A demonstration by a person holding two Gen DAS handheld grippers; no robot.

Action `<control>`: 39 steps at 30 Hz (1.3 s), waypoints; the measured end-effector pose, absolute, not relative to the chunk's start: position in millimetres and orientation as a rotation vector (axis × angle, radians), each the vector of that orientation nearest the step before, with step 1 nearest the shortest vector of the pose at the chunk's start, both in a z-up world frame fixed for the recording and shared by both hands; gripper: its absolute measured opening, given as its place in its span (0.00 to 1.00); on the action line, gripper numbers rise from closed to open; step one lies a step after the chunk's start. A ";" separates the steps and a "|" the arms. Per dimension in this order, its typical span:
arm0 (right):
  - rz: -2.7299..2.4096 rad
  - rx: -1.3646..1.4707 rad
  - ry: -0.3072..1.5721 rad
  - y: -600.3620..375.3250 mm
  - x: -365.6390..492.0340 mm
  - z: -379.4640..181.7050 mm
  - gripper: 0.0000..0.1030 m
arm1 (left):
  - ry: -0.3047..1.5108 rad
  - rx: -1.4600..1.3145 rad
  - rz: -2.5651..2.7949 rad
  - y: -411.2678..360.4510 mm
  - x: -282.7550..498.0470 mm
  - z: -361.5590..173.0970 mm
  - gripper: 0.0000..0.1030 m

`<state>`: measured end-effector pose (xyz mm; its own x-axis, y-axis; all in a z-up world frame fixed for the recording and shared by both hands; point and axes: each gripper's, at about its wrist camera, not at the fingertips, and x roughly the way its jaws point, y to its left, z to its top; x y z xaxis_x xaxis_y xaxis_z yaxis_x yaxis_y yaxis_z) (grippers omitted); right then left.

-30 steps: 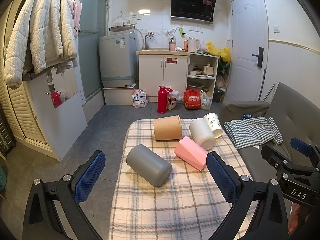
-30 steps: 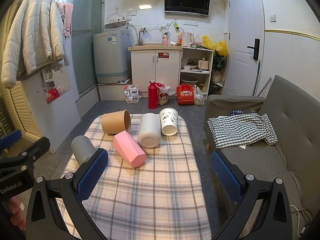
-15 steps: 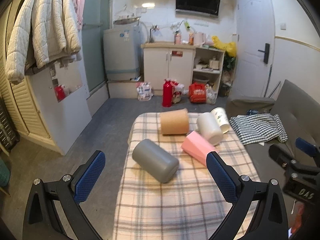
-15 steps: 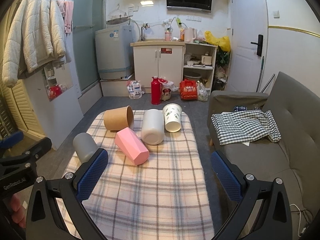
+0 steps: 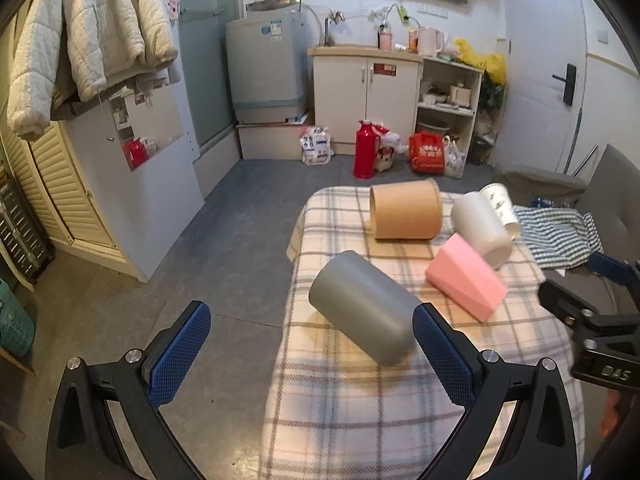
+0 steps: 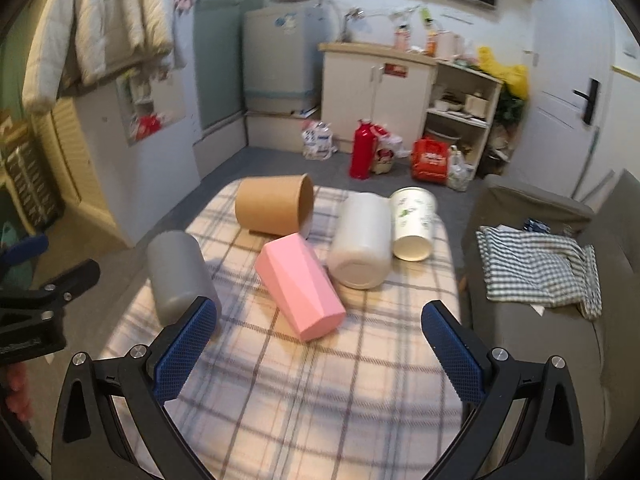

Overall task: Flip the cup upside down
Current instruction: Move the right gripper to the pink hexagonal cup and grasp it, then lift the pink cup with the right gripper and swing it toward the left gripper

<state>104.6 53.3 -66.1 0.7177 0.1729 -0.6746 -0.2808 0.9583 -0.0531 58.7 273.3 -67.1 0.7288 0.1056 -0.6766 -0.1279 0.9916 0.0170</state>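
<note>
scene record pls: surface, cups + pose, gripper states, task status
surface: plaid cloth over the table
cups: five, all lying on their sides
grey cup: nearest the left gripper, at the cloth's left edge
pink cup: faceted, mid-cloth
brown paper cup: far side
white cup: base toward the right wrist camera
printed paper cup: beside the white cup
left gripper: open, holds nothing
right gripper: open, holds nothing
task status: no cup upside down yet

Bare plaid table [image 6: 320, 400] nearside; five cups [image 6: 300, 292] crowd beyond.
</note>
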 end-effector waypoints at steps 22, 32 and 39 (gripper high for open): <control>0.305 -0.155 0.955 63.1 182.4 -157.1 0.61 | 0.832 -0.053 0.111 261.9 101.8 -105.0 1.00; 0.271 -0.158 0.963 37.1 124.4 -135.5 0.53 | 0.781 -0.047 0.080 249.8 71.0 -81.7 1.00; 0.251 -0.137 0.968 21.0 58.5 -122.1 0.52 | 0.730 -0.019 0.052 243.1 36.2 -66.9 1.00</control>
